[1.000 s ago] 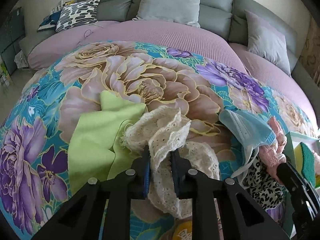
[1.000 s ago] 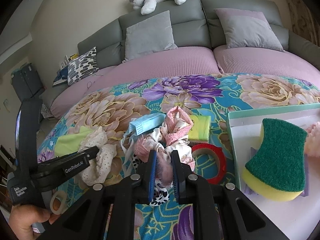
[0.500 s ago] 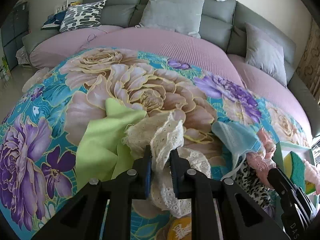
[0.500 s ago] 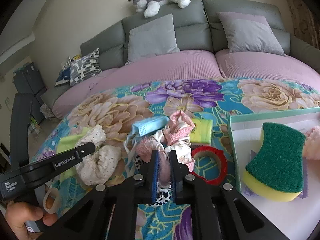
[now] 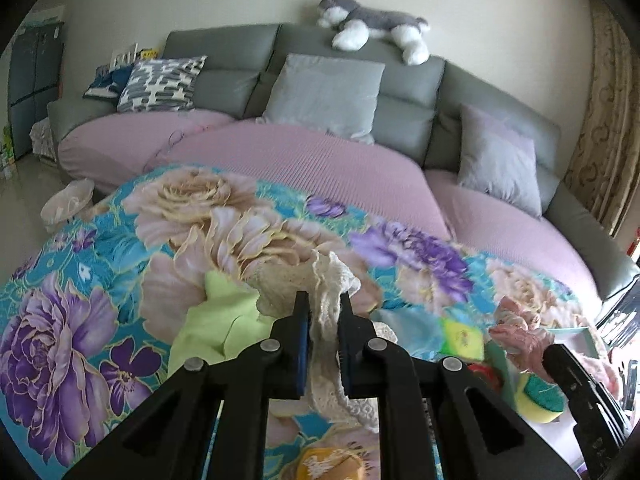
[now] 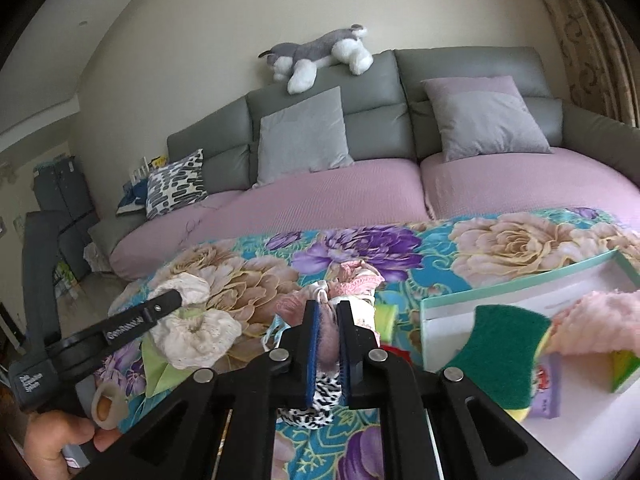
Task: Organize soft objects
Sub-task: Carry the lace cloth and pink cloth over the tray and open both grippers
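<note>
My left gripper (image 5: 323, 308) is shut on a cream lace scrunchie (image 5: 326, 334) and holds it lifted above the floral cloth; it also shows in the right wrist view (image 6: 196, 330). My right gripper (image 6: 328, 314) is shut on a bunch of scrunchies: a fuzzy pink one (image 6: 328, 336) between the pads, with a leopard-print one (image 6: 320, 400) hanging below and a pink lace one (image 6: 358, 280) behind. A light green cloth (image 5: 212, 332) lies under the left gripper.
A white tray with a teal rim (image 6: 516, 284) at the right holds a green-and-yellow sponge (image 6: 508, 344) and a pink fluffy item (image 6: 596, 324). A small yellow sponge (image 5: 462, 338) and a tape roll (image 6: 106, 404) lie on the cloth. Behind it is the sofa (image 6: 360, 196) with pillows.
Both grippers have risen and tilted up, lifting their scrunchies off the cloth. The tray now sits closer to the right gripper.
</note>
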`<state>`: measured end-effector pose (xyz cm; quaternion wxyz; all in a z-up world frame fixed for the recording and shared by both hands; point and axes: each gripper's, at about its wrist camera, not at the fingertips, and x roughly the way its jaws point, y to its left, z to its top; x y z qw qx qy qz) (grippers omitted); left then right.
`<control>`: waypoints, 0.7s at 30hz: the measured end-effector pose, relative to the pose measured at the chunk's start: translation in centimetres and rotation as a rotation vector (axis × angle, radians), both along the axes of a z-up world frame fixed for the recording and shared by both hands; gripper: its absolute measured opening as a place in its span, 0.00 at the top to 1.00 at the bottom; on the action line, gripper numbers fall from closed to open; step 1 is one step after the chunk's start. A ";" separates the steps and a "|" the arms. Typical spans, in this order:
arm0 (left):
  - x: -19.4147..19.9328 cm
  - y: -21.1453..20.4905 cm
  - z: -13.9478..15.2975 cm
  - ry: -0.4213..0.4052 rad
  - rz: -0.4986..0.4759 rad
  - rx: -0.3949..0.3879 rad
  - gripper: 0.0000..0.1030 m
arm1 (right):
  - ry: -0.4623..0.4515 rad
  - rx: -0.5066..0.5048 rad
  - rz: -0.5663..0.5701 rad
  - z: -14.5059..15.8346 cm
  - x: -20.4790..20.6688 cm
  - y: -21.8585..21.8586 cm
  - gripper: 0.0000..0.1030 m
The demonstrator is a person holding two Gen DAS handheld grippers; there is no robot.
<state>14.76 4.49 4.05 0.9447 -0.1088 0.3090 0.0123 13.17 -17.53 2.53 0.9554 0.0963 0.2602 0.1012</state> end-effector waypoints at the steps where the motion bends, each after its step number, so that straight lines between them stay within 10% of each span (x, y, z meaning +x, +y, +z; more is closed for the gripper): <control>1: -0.2 -0.4 0.3 -0.010 -0.010 0.000 0.88 | -0.002 0.001 -0.008 0.1 -0.2 -0.3 0.91; 21: -4.0 -16.8 1.8 -0.059 -0.459 -0.015 0.88 | 0.039 0.025 -0.314 0.4 -5.4 -13.2 0.91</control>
